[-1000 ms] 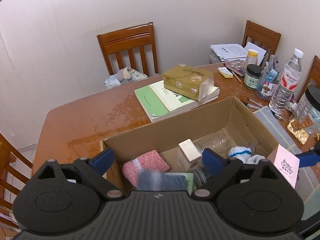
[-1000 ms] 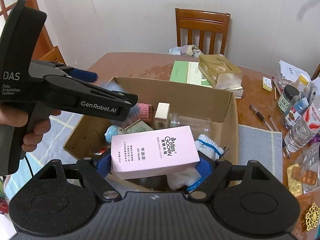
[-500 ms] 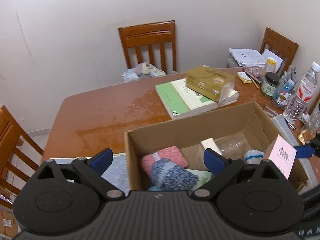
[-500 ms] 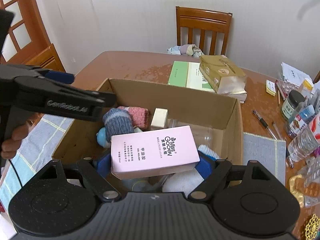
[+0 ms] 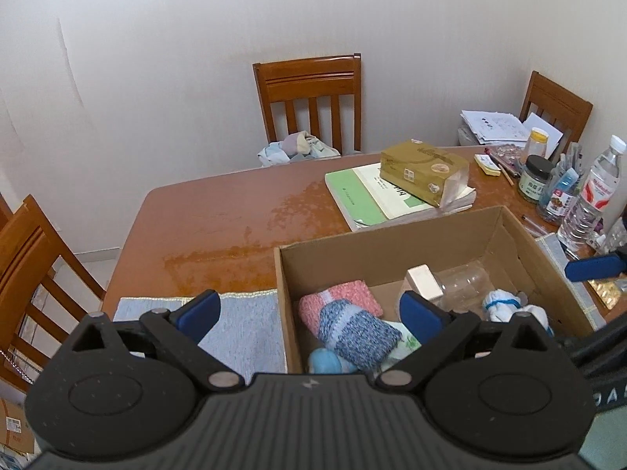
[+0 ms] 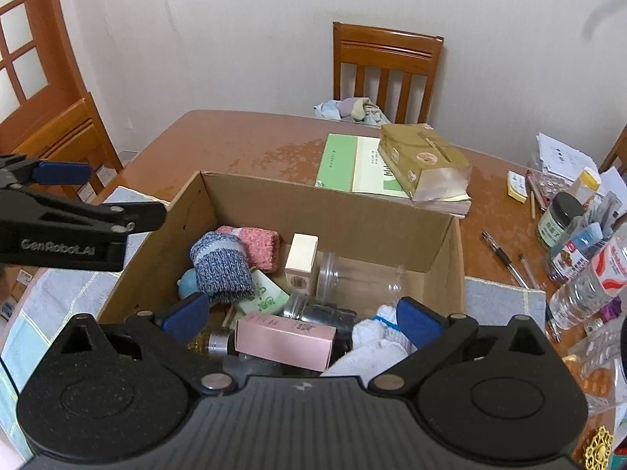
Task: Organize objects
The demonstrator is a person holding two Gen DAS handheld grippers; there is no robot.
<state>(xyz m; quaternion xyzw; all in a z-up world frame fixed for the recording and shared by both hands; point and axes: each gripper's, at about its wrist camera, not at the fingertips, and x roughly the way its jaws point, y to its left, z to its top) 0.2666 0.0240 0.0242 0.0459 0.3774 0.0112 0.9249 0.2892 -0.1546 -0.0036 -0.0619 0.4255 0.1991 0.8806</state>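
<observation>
pink box [image 6: 285,340] in rt view only

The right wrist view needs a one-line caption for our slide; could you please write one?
Open right claw above a cardboard box holding a pink carton, rolled socks and a clear jar.

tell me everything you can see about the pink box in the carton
The pink box is a slim rectangular carton, pale pink cardboard by the look, with small dark print near one end. It lies on its side inside the cardboard box, close to the near wall, resting on a metal-capped dark item and touching the white gloves on its right. It sits between the open right gripper fingers, apparently released.
</observation>
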